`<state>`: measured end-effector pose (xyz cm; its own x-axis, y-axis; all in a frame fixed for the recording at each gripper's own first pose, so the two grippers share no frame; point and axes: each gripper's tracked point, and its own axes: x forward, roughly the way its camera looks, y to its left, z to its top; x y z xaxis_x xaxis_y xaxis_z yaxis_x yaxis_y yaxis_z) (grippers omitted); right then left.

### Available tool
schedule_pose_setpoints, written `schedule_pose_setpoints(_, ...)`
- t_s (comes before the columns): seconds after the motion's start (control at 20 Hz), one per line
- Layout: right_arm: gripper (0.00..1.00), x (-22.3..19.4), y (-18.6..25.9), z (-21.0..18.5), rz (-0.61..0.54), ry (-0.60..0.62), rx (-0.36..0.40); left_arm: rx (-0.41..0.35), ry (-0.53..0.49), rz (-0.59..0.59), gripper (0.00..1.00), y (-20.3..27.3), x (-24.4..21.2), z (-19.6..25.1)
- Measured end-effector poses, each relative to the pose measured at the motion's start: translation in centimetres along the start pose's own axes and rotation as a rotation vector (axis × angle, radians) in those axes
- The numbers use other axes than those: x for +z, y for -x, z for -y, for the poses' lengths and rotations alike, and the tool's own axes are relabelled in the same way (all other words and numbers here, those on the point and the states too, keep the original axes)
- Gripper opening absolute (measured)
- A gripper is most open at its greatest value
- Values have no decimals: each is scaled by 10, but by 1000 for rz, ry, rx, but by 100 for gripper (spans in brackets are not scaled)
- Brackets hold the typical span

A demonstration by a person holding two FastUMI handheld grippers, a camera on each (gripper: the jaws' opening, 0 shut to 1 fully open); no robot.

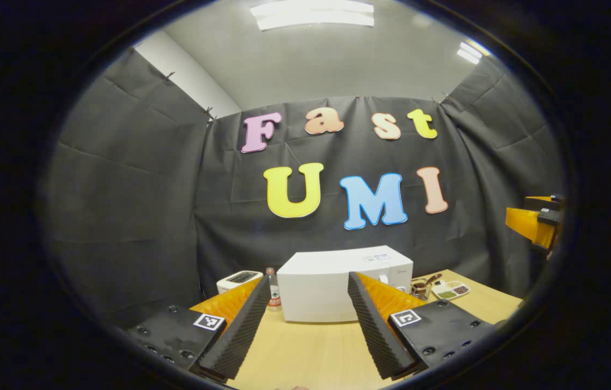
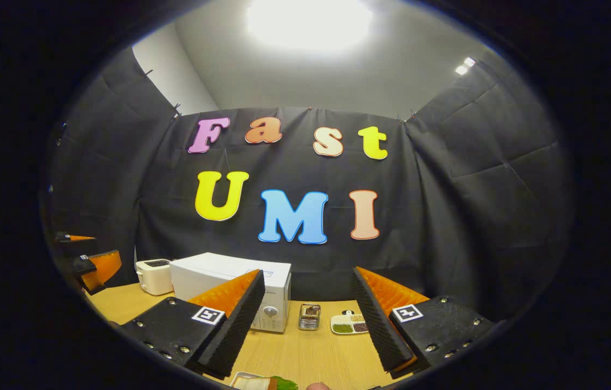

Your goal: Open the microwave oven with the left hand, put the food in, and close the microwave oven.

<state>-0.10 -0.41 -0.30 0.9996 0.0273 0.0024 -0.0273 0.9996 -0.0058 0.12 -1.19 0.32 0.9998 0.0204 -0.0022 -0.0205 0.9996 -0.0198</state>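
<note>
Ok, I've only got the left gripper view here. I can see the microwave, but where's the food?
Observer: In the right gripper view, a plate of food sits on the table, at the near edge by the right gripper.
Operator: Is that gripper holding anything?
Observer: No, its fingers stand apart with nothing between them.
Operator: And the microwave's controls?
Observer: The microwave has a dial on the right of its front, and the door looks closed.
</note>
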Motion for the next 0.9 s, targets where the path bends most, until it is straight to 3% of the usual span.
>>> schedule_pose_setpoints(0.55, 97, -8, 10, 12, -12, -29, 113, 34, 2, 40, 95, -19, 8, 46)
schedule_pose_setpoints(0.9, 97, -9, 5, 31, -9, -50, 79, -12, -21, 49, 95, -64, 1, 84)
